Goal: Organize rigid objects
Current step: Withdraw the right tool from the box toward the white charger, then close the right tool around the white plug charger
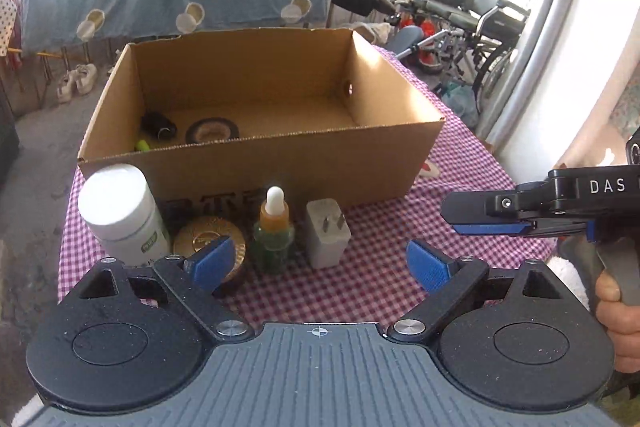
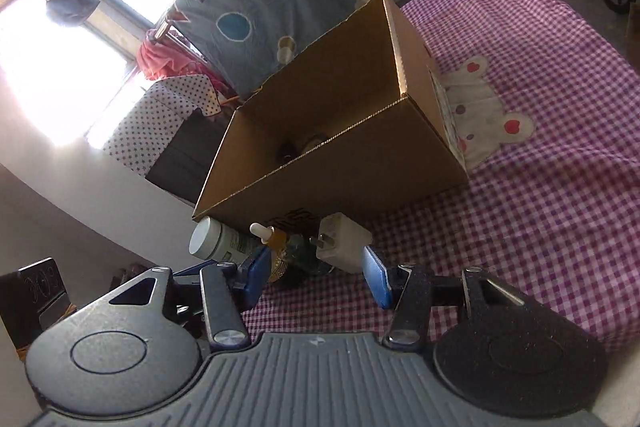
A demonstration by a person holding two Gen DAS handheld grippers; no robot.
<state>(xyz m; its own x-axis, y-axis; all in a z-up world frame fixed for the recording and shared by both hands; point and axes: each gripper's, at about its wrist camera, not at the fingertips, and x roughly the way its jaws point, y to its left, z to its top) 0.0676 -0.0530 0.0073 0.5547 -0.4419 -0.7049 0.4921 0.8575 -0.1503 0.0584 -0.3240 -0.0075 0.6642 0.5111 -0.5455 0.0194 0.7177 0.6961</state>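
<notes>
We see the checkered tablecloth (image 1: pixel 400 227) spread wide, and on it the open cardboard box (image 1: pixel 256 163), with a roll of black tape (image 1: pixel 212 129), a dark object and a small green item lying at its left end. In front of the box stands a row: white bottle (image 1: pixel 120 211), gold round tin (image 1: pixel 210 243), dropper bottle (image 1: pixel 274 227), white plug adapter (image 1: pixel 328 237). Our left gripper (image 1: pixel 320 259) hovers just before this row, jaws spread wide, holding nothing. Our right gripper (image 2: pixel 316 271) is likewise wide open and empty, tilted, its fingers near the adapter.
</notes>
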